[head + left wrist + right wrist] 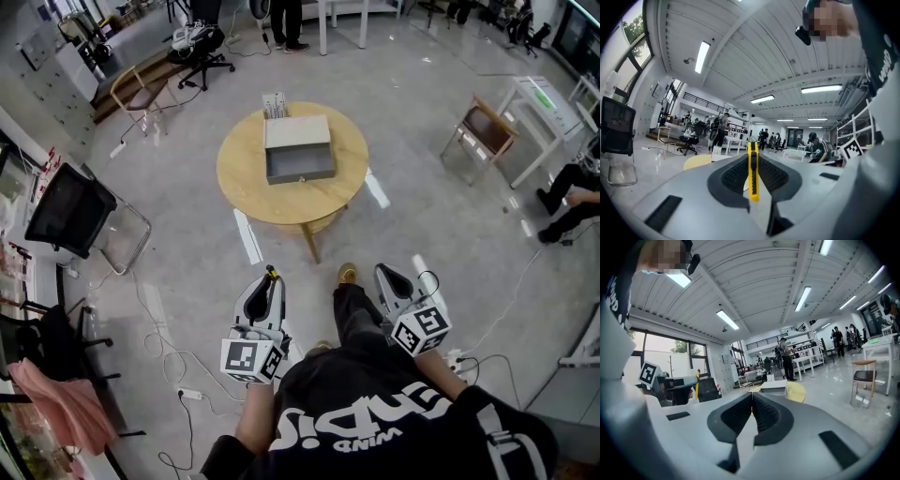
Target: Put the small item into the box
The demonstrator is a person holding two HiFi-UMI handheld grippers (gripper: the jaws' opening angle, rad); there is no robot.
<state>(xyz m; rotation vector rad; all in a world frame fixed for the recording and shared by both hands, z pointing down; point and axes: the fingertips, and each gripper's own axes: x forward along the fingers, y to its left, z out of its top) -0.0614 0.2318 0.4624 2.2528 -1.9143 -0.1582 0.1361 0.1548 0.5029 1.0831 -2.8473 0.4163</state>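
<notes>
The left gripper (269, 281) pinches a yellow utility knife (753, 171) between its jaws; the right gripper (391, 275) is pressed together on nothing. At 12 o'clock, well apart from both, the open grey box (300, 174) sits on a round wooden table (242, 178).

Black shirt (375, 417) — grey left claw (272, 275), right claw (383, 271)

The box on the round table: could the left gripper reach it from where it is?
Probably not yet. The left gripper, holding a yellow knife, hangs near the person's body, with open floor between it and the table bearing the box. Nothing blocks the path.
</notes>
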